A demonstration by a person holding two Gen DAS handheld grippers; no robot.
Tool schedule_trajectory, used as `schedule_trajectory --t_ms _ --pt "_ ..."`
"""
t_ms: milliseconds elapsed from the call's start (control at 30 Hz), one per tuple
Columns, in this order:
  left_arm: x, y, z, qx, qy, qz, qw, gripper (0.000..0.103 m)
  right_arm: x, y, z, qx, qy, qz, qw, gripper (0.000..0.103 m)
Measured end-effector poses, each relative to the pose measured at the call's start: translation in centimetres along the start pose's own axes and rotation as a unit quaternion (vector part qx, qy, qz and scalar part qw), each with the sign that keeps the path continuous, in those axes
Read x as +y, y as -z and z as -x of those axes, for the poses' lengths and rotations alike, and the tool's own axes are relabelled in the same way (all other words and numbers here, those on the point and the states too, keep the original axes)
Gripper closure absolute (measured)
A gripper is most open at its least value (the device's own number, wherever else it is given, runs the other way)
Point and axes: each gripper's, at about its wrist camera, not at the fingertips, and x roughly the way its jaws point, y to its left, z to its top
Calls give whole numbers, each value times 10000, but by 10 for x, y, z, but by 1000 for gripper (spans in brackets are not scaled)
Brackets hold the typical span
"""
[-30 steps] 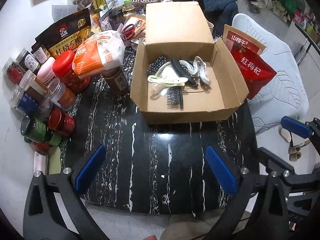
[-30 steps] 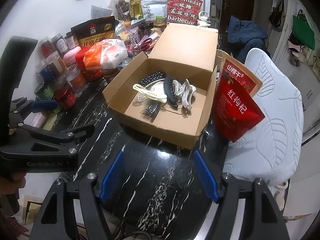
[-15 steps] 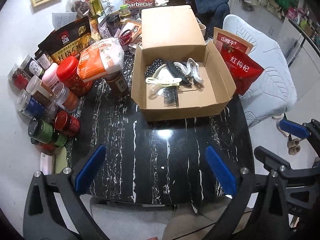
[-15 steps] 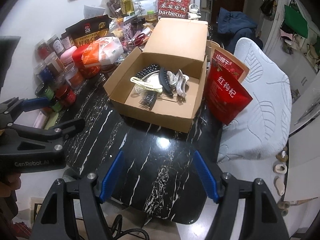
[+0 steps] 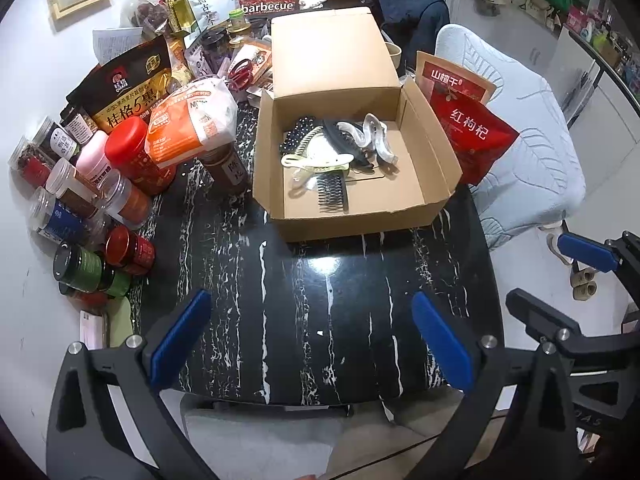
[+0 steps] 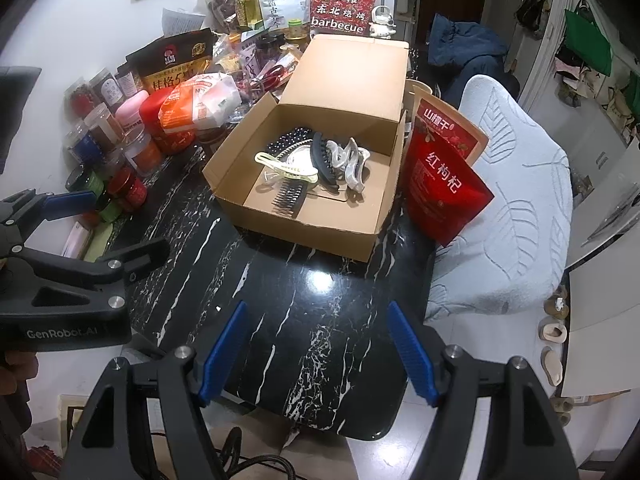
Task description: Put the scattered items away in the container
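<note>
Brown corrugated cardboard forms the open box (image 5: 416, 168) that is set on the black, white-veined marble tabletop (image 5: 296, 312), its lid flap (image 5: 332, 52) folded back and upright behind it. Inside the box, toward its back half, the hair accessories are gathered: a black toothed side comb (image 5: 333, 194), a cream plastic hair clip (image 5: 318, 160), a black beaded hair clip (image 5: 298, 134), a black claw clip (image 6: 326, 160) and a silvery-white claw clip (image 5: 376, 136), all lying touching or overlapping one another. Just beside the box's right wall a red foil snack pouch (image 5: 474, 136) is leaned, and to the left a crowd of spice jars (image 5: 96, 208), a red-lidded canister (image 5: 138, 152) and an orange-and-white food bag (image 5: 192, 120) is packed along the table edge. The left gripper (image 5: 308, 340) is held above the bare near part of the tabletop, its blue-padded fingers spread wide with nothing between them. The right gripper (image 6: 316, 352) is held likewise over the table's near edge, its blue-padded fingers spread apart and empty. A pale quilted chair (image 6: 516, 184) is seen to the right of the table.
</note>
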Motion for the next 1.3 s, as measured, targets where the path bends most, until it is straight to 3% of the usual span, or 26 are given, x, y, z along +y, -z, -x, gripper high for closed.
schedule_trajectory --t_ms 800,1300 --pt "2 -7 -1 -216 430 -468 9977 2 -2 -6 1 -19 29 29 10000 30" --pt "0 -8 0 -411 772 -929 9918 2 -4 -6 -2 -5 24 29 10000 30"
